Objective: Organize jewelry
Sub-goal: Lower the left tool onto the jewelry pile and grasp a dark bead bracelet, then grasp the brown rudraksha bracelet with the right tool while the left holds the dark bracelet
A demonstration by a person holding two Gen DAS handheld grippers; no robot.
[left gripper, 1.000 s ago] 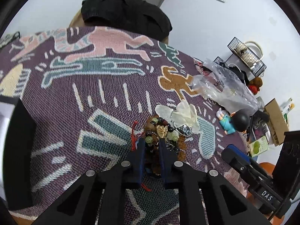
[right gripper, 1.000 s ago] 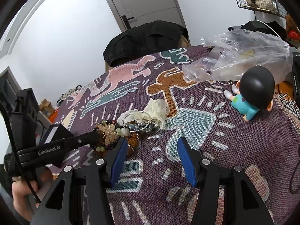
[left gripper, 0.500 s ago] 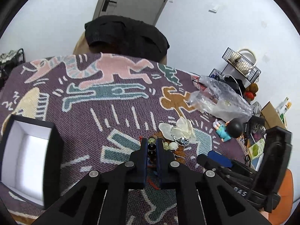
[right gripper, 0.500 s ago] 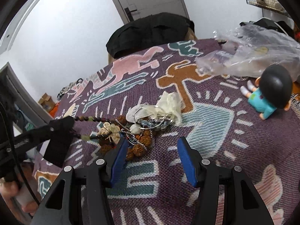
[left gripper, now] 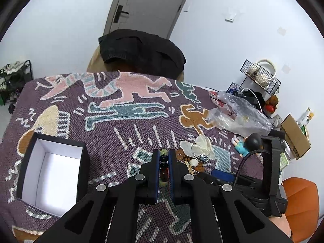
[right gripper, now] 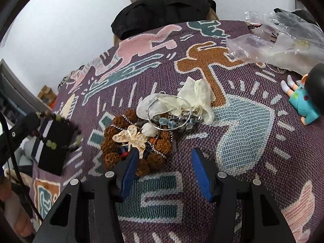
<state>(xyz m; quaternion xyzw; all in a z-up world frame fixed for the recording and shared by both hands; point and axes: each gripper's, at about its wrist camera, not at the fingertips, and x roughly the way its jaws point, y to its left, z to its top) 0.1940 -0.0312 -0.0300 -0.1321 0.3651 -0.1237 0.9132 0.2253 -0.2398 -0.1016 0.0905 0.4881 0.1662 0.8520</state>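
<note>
Carrying a bead bracelet from the pile toward the box

The woven blanket point(left gripper: 141, 125) is covering the counter, and the open black box point(left gripper: 50, 168) with its white lining is sitting to the left of the left hand-held gripper point(left gripper: 163, 162), near it. That gripper is clamping the bead bracelet point(left gripper: 163, 166), dark and pale-green beads showing between its blue pads, the rest of the strand hanging by the box in the right wrist view. The right hand-held gripper point(right gripper: 164, 166), jaws apart and empty, is hovering just over the jewelry pile point(right gripper: 141, 137), its left pad overlapping the brown beads. Next, judging by this, the bracelet needs swinging left over the box and releasing inside.
</note>
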